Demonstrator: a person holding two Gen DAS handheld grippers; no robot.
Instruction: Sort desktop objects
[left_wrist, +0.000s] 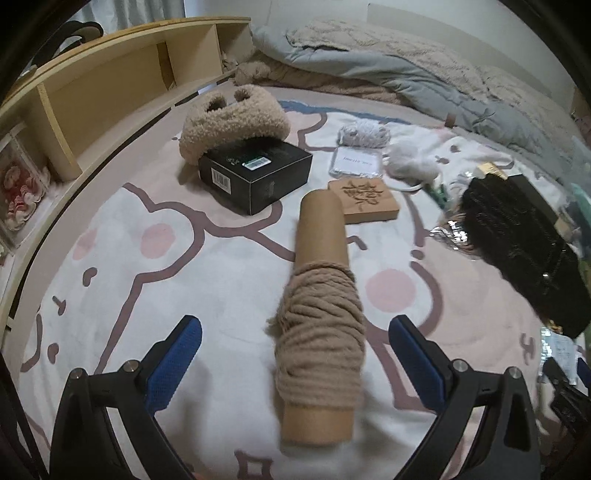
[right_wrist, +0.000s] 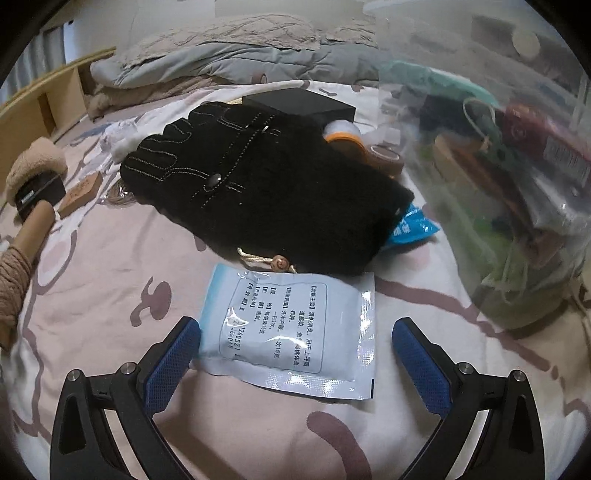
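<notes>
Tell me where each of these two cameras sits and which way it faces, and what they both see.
Left wrist: sits behind the left gripper, looking forward and down at the yarn tube between its open blue fingers, black box beyond.
Right wrist: sits behind the right gripper, looking forward and down at a printed sachet between its open fingers, black glove beyond, clear bag at right.
Shared: yarn tube, black glove, black box, cartoon bedsheet.

Cartoon-print bedsheet (left_wrist: 122, 280), rumpled grey quilt (left_wrist: 406, 70), wooden shelf (left_wrist: 110, 85) alongside
</notes>
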